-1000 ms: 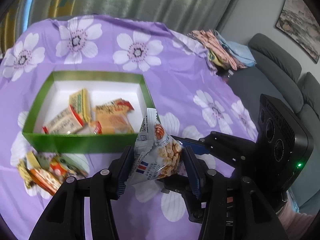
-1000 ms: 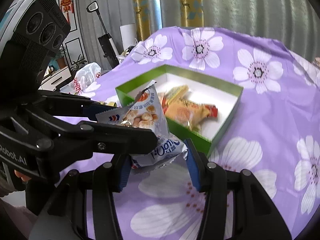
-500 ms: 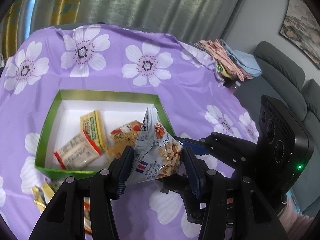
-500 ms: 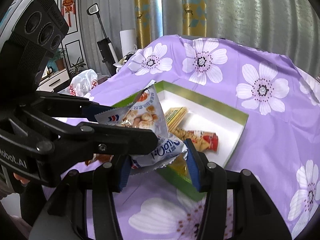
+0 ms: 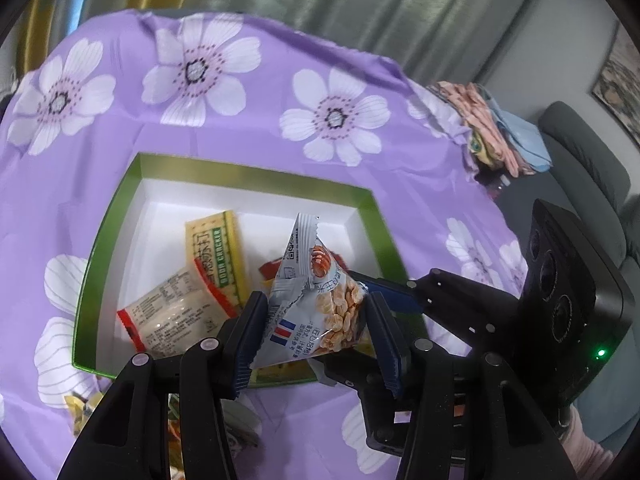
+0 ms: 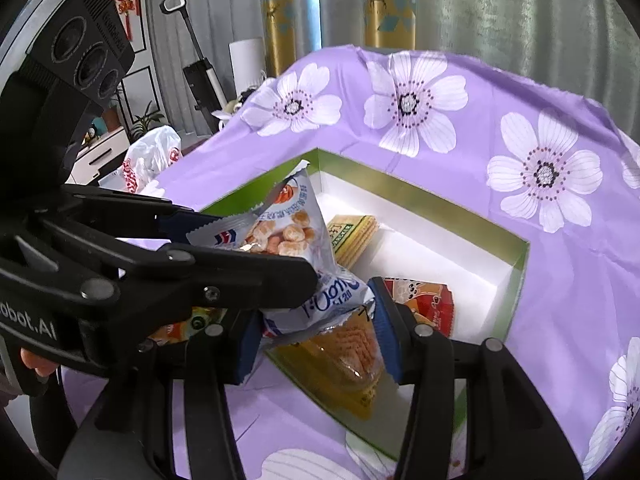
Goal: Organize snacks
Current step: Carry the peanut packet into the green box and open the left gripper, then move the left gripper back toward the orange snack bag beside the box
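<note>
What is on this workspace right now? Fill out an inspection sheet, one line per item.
Surface: purple floral tablecloth.
Job's things: green box with white inside; soda cracker pack, a white-and-red pack and an orange-red pack lie inside.
Held item: blue-white snack bag, above the box's near edge.
Clutter: loose wrappers outside the box; folded cloths at the table edge.
Grippers: left hand-held gripper shut on the snack bag; right hand-held gripper also pinches it.
Cables: nothing seen.
Surroundings: curtains, grey sofa, white plastic bag.

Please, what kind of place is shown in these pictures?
Probably a home living room: a grey sofa, long curtains, a framed picture on the wall, and a table under a purple flowered cloth.
</note>
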`<state>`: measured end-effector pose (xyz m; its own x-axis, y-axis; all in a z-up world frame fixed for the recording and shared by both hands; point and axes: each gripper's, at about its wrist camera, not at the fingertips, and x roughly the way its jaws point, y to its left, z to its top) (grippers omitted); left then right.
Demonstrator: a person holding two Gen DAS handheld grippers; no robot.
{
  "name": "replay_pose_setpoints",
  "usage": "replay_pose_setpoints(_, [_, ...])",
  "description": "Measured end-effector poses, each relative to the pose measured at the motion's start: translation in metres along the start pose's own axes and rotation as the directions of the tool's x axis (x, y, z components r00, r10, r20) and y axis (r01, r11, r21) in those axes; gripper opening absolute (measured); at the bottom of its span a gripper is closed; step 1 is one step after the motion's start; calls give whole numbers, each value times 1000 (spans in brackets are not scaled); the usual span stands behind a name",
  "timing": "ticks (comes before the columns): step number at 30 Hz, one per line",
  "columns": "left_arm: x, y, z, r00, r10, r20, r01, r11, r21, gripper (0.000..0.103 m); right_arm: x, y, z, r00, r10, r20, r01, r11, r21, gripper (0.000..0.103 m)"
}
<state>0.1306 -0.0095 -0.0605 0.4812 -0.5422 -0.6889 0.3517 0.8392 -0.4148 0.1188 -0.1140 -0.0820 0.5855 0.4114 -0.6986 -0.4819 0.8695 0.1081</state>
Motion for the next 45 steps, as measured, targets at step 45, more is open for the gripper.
replay_pose_setpoints(45, [-113, 59, -80, 965, 261, 38, -243, 936, -255, 91, -78, 19, -79, 999, -20, 26, 15, 981, 193, 84])
